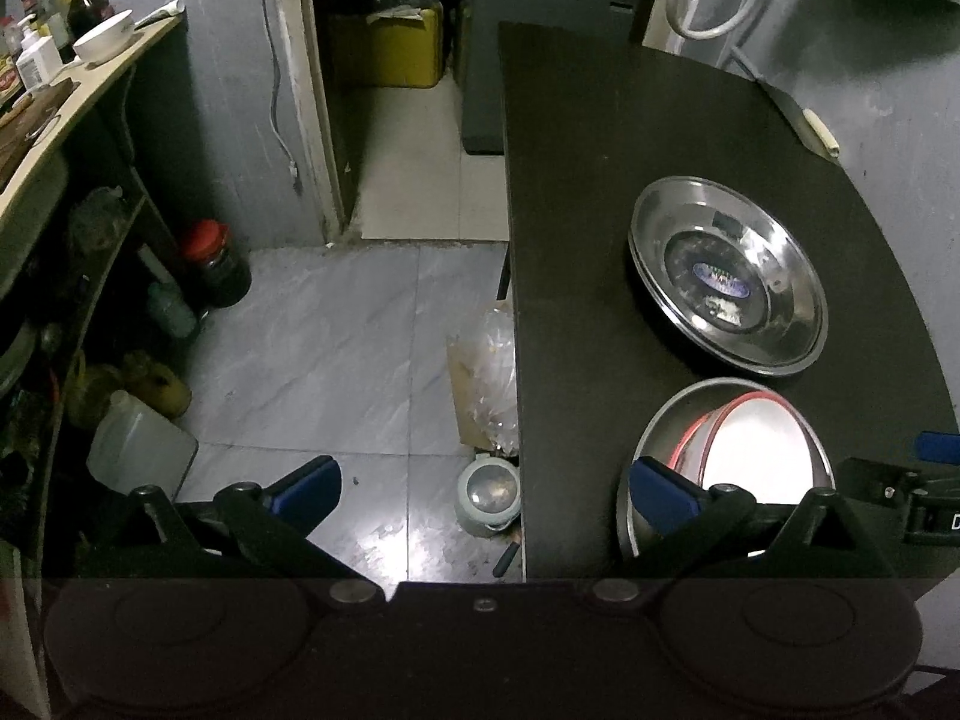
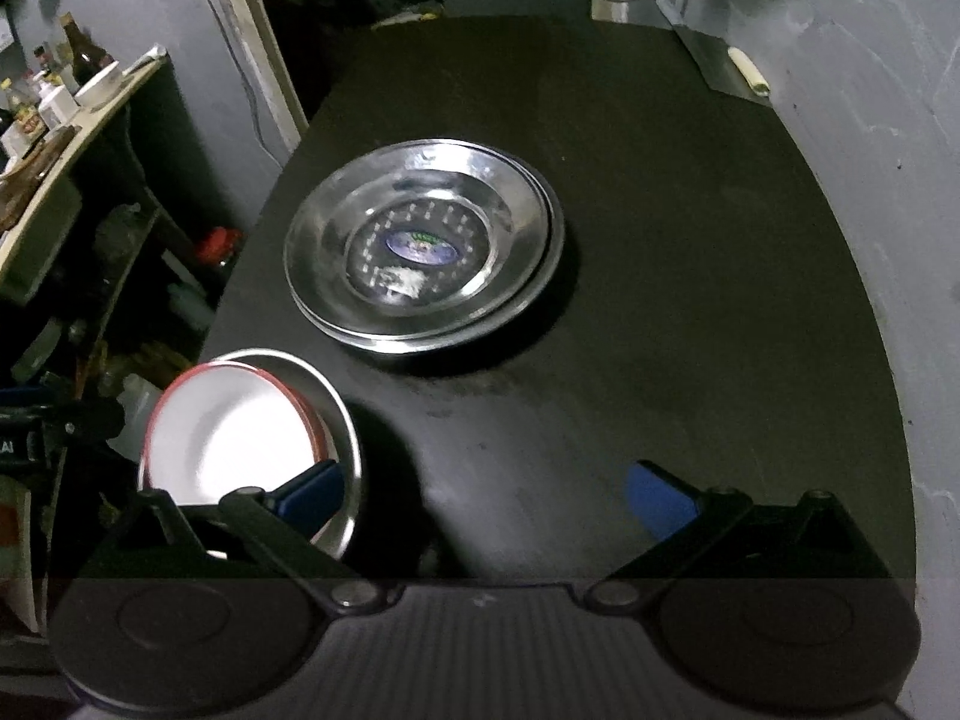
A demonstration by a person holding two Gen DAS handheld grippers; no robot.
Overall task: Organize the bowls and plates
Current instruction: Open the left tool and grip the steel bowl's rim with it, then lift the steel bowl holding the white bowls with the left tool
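The likeliest mishap concerns the nested bowls (image 2: 252, 450): a white bowl with a red rim (image 1: 756, 450) sits tilted inside a steel bowl (image 1: 660, 420) close to the left edge of the black counter (image 2: 660, 240). The blue pad of the left hand-held gripper (image 1: 483, 489) hangs right over that steel rim, and the near pad of the right hand-held gripper (image 2: 483, 495) overlaps it from the other side. A nudge from either one could push the pair towards the edge and down to the floor, or rock the inner bowl loose. Both hand-held grippers stand fully spread with nothing between their pads, so nothing steadies the bowls.

Farther back, two steel plates (image 2: 423, 243) lie stacked, the upper one slightly off-centre on the lower; a careless grab at the top rim could slide it off with a clatter. A cleaver (image 2: 720, 63) with a pale handle rests at the far corner against the wall, well apart from the dishes.

The counter is matt black and otherwise bare. Beside it lies a grey tiled floor (image 1: 312, 324) with a plastic bag (image 1: 489, 384), a jug (image 1: 138, 450) and a red-lidded jar (image 1: 216, 264). A cluttered shelf unit (image 1: 78, 120) holds bottles and another white bowl (image 1: 103, 36). Light is dim.
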